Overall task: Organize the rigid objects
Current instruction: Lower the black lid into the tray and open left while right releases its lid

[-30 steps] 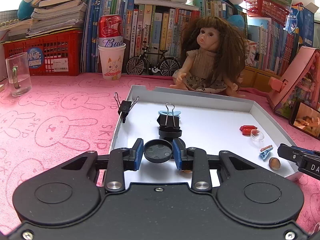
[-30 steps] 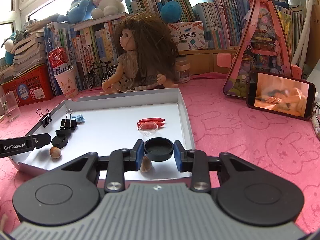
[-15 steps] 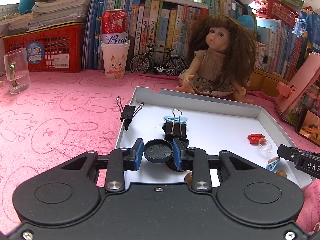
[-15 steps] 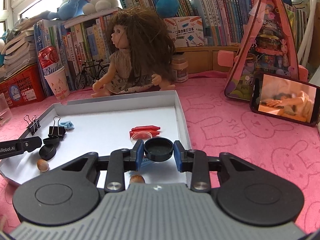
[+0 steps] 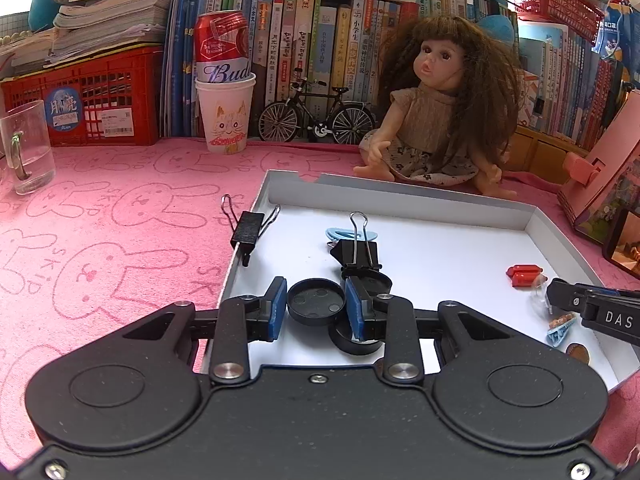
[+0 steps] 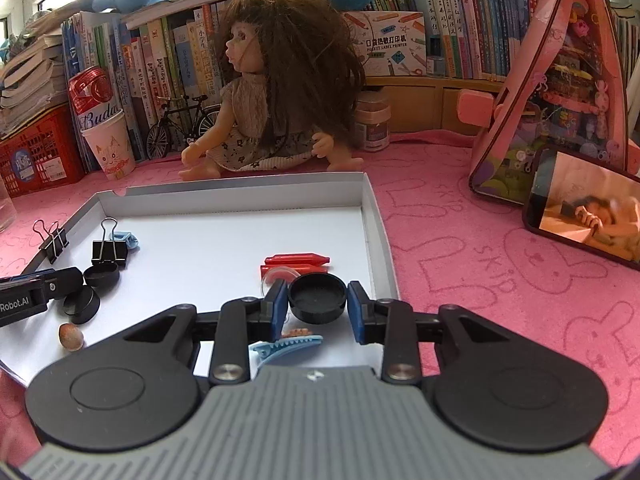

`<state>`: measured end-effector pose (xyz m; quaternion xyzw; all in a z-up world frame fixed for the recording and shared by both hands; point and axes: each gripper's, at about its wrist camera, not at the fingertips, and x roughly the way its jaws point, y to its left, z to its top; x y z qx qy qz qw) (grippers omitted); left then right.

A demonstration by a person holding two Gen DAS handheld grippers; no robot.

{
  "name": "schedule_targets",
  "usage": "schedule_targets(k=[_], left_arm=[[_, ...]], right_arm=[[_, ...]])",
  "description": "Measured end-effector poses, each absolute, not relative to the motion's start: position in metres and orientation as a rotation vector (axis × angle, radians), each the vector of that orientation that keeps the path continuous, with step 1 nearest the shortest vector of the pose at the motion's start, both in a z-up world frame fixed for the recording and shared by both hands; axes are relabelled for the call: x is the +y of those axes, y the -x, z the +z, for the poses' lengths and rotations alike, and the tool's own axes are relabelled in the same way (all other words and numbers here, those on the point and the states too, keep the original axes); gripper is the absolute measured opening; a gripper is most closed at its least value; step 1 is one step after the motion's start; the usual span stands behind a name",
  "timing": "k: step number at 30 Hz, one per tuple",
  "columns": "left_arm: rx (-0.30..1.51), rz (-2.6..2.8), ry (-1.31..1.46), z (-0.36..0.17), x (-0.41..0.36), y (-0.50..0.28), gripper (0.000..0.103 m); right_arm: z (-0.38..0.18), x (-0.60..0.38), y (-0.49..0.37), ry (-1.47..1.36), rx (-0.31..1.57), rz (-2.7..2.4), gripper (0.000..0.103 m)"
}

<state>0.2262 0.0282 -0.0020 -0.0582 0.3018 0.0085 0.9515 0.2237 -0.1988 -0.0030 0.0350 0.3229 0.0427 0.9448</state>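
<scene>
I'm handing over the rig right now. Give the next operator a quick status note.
Left gripper is shut on a black cap, hollow side up, over the white tray near its left edge.
Right gripper is shut on another cap over the tray's right side.
In the tray: two loose caps, binder clips, red crayons, blue clip, a nut.
Left to do: probably place both held caps.

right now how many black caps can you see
4: one in the left hand-held gripper, one in the right hand-held gripper, two loose caps in the tray's left part. Others may be hidden.
</scene>
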Motion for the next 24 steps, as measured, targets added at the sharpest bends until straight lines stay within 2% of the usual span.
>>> schedule_targets(k=[7,11,18,24], left_arm=[[0.61,0.0,0.108,-0.002,0.025,-0.226,0.031],[0.609,-0.007,0.104,0.0,0.024,-0.223,0.039],[0.588,-0.026,0.077,0.007,0.016,-0.215,0.052],[0.582,-0.042,0.073,0.011,0.013,-0.207,0.059]], right_arm=[[-0.004,-0.198,-0.223,-0.108,0.66,0.119,0.04],[-0.003,-0.199,-0.221,-0.127,0.656,0.123,0.041],[0.002,-0.197,-0.213,-0.096,0.628,0.122,0.057],[0.008,-0.193,-0.205,-0.076,0.608,0.124,0.065]])
